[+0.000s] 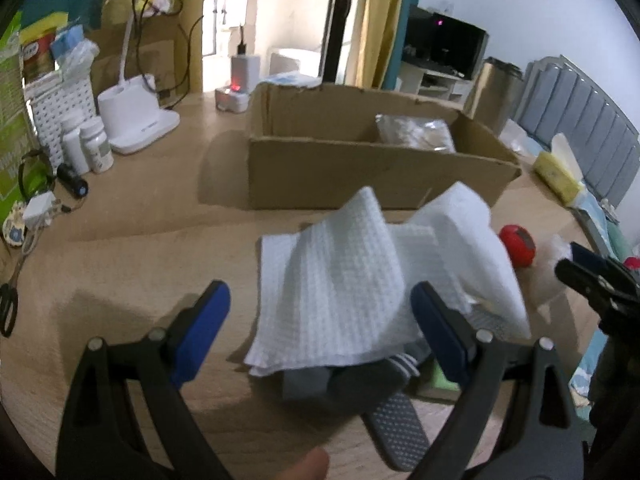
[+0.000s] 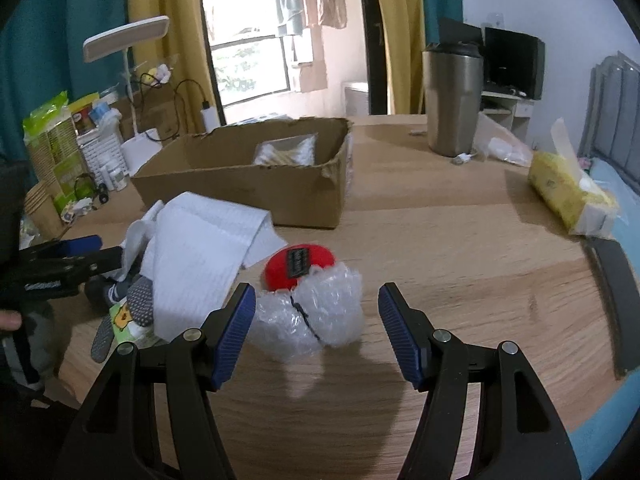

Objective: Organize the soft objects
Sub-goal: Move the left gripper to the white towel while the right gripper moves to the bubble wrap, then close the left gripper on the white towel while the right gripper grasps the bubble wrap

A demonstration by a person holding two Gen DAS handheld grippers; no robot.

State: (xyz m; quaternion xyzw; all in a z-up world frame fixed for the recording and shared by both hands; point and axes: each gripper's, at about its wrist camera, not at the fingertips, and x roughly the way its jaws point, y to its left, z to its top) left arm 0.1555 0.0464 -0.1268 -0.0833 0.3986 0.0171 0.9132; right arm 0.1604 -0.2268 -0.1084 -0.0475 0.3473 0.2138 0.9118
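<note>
A white waffle cloth [image 1: 352, 280] lies crumpled over a pile of dark socks [image 1: 360, 384] on the wooden table; it also shows in the right wrist view [image 2: 200, 256]. My left gripper [image 1: 320, 320] is open, its blue fingers either side of the cloth's near edge. My right gripper [image 2: 316, 332] is open around a bubble-wrap bundle [image 2: 316, 312], just in front of a red soft ball [image 2: 300, 266]. An open cardboard box [image 1: 360, 160] stands behind, with a bagged item [image 1: 416, 132] inside.
A white lamp base [image 1: 136, 120], bottles [image 1: 92, 144] and clutter stand at the left. A steel tumbler [image 2: 452, 100] and a yellow tissue pack [image 2: 568, 192] sit at the right. The table edge [image 2: 612, 300] runs along the right.
</note>
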